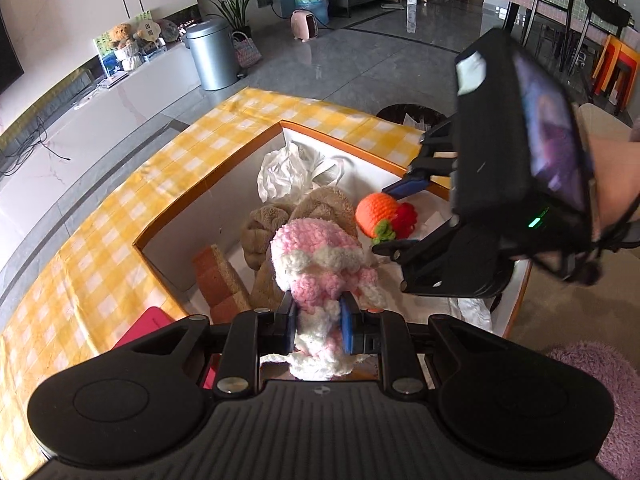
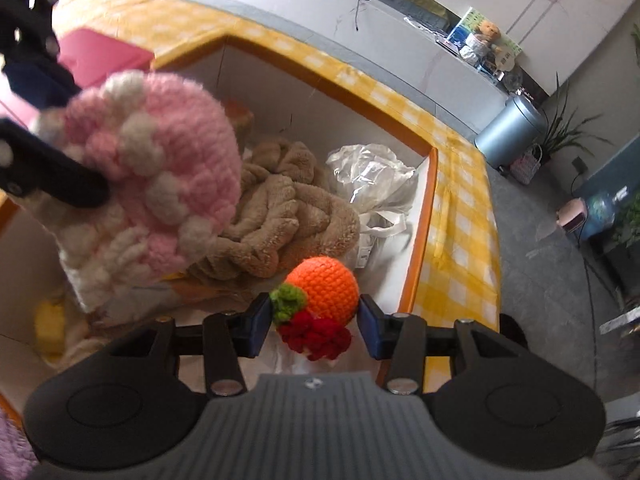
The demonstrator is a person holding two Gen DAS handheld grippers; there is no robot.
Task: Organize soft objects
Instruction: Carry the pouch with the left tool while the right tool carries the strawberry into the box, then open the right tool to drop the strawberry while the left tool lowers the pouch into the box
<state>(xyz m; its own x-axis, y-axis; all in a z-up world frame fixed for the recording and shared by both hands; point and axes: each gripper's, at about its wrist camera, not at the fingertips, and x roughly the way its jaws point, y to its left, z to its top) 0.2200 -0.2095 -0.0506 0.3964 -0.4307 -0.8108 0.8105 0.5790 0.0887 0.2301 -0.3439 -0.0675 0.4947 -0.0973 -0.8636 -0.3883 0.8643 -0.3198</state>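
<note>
Across the worktop [image 1: 120,208] spreads a yellow-and-white checked cloth, and toward its far corner sits a large white box [image 1: 224,184] with orange edges, open at the top. Inside the box lie a brown fleece bundle [image 2: 276,208], a crumpled white plastic bag [image 2: 372,176] against the far wall, and what looks like a brown sponge block [image 1: 218,276] near the left wall. Above the box, the left gripper [image 1: 318,322] has its jaws closed tight on the lower, white-and-pink part of a pink and white crochet hat [image 1: 320,264], which hangs over the fleece. The right gripper [image 2: 314,328] has its jaws spread wide on either side of an orange crochet fruit [image 2: 326,286] with a green leaf and a red tuft; they appear not to be pressing it, and the fruit seems to rest on the white lining near the box's right wall. A pink flat object [image 2: 96,60] lies on the cloth beside the box. One likely risk is the two grippers colliding, since they work close together over the same box; another is the loose yarn of the hat snagging on a blue pad at release, dragging it back out. No brand or writing can be read; a small emblem on each gripper body is too small to make out.
</note>
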